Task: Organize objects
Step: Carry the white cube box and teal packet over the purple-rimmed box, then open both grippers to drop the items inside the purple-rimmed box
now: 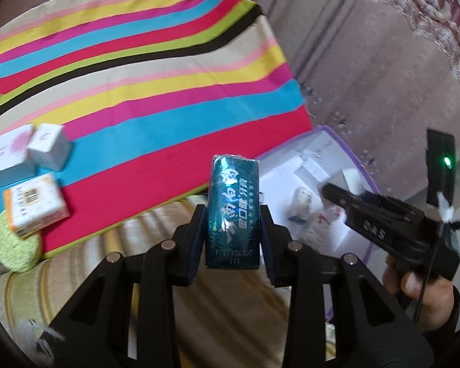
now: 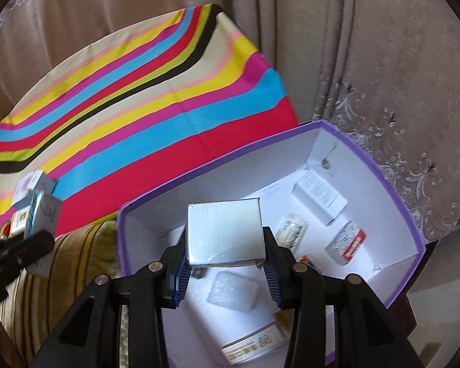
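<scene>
My left gripper (image 1: 232,214) is shut on a teal foil-wrapped box (image 1: 232,208) with white lettering, held upright above the near edge of the striped cloth (image 1: 138,70). My right gripper (image 2: 225,257) is shut on a white square box (image 2: 225,233), held over the open purple-edged white carton (image 2: 392,165). Several small boxes lie on the carton's floor, among them a white one (image 2: 319,197) and a red-and-white one (image 2: 346,242). The right gripper's body (image 1: 383,220) shows in the left wrist view, over the carton (image 1: 306,165). The left gripper's body (image 2: 15,250) shows at the left of the right wrist view.
Loose boxes stay on the cloth at the left: two white ones (image 1: 30,150) and an orange-and-white one (image 1: 35,205), beside a green woven round thing (image 1: 15,245). A striped sofa cushion (image 1: 156,230) lies under the cloth's edge. Beige curtains (image 2: 352,46) hang behind.
</scene>
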Demonstrator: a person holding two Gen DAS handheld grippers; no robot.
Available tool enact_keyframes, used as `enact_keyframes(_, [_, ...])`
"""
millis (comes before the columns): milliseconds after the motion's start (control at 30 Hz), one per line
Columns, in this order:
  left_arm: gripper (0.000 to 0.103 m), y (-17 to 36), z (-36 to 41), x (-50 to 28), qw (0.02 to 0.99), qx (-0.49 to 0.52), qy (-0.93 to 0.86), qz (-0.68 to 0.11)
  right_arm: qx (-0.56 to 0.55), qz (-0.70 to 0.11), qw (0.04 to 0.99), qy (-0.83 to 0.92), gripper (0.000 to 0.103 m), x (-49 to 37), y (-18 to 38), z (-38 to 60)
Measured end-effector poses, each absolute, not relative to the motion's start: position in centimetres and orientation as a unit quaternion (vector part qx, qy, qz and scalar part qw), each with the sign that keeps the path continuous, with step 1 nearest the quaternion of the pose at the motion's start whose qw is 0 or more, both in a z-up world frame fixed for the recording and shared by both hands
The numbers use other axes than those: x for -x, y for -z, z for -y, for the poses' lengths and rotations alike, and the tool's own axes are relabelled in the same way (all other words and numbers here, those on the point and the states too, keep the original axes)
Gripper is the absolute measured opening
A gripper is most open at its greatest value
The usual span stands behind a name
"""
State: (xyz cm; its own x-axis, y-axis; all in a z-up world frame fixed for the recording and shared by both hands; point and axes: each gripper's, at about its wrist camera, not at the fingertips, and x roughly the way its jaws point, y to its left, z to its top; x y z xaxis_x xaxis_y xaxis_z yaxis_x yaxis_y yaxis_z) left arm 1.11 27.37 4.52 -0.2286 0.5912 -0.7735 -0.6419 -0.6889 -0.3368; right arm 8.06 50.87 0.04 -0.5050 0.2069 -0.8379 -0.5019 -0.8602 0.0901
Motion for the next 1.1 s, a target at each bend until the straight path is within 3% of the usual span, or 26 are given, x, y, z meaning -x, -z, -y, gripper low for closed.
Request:
enact_keyframes(433, [0.038, -3.7, -31.8, -3.5, 0.455, 0.503, -0.733, -0.042, 0.424, -0.174, 0.214, -0.863, 0.045, -7.0, -1.6, -54.1])
enact_keyframes(533, [0.052, -3.7, -32.2, -3.9, 0.459, 0.5, -0.732, -0.053, 0.424, -0.177, 0.203, -0.864, 0.055, -6.7, -1.6, -54.1])
enact_keyframes(600, [0.056, -3.7, -32.0, -3.8, 0.458, 0.501, -0.733, -0.048, 0.423, -0.177, 0.203, -0.865, 0.057, -6.8, -1.6, -54.1])
enact_keyframes(1100, [0.057, -3.7, -29.9, -2.7, 0.434, 0.503, -0.748, -0.014, 0.432, -0.171, 0.186, -0.866, 0.06, -6.6, -1.5, -52.6])
